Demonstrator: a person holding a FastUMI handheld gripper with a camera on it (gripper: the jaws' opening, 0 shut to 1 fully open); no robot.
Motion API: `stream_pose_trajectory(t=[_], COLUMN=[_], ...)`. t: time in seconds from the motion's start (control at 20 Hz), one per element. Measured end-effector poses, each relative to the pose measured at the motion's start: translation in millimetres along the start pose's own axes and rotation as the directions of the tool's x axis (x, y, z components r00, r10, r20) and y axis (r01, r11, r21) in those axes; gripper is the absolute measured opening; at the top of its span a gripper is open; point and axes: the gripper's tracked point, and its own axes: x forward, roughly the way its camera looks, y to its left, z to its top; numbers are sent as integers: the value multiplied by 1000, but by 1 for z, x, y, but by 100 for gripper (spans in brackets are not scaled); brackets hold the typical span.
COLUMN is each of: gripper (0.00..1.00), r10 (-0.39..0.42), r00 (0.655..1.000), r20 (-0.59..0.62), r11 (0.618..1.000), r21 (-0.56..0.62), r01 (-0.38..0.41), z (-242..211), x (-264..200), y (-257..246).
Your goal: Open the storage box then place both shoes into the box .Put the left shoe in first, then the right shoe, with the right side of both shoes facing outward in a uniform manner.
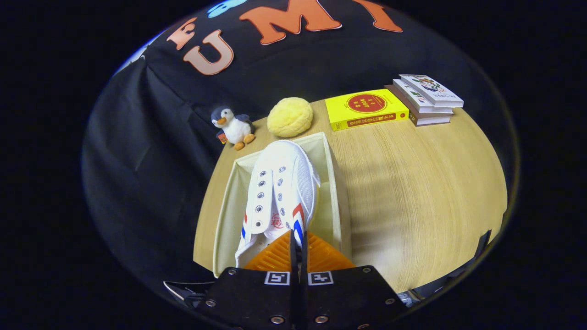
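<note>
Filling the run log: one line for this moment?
gripper: shut on white shoe | shoe: held over open storage box | box: on wooden table | second shoe: unseen

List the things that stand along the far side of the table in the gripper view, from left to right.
Penguin plush toy → round yellow bun-shaped cushion → yellow book → stack of books. Nearer, the jaws are shut on the white shoe over the open box.
</note>
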Motion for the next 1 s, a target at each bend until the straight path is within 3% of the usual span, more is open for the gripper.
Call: stream_pose_trajectory(t=[0.2, 0.25, 0.35, 0.4, 0.55, 0.7, 0.85, 1.0], gripper=[0, 1, 7, 19, 43, 79, 96, 99], r10=[-82, -72, 38, 63, 33, 28, 7, -5], r00=[997, 997, 998, 995, 989, 980, 967, 954], r20=[14, 17, 51, 74, 141, 198, 254, 300], r11=[992, 993, 999, 998, 999, 1000, 1000, 1000], r21=[-93, -95, -26, 2, -9, -4, -7, -8], r01=[83, 74, -36, -63, -32, -28, -5, 8], z=[0, 0, 11, 22, 48, 66, 86, 101], x=[10, 11, 8, 7, -17, -39, -63, -87], y=[-4, 1, 31, 40, 33, 23, 7, -8])
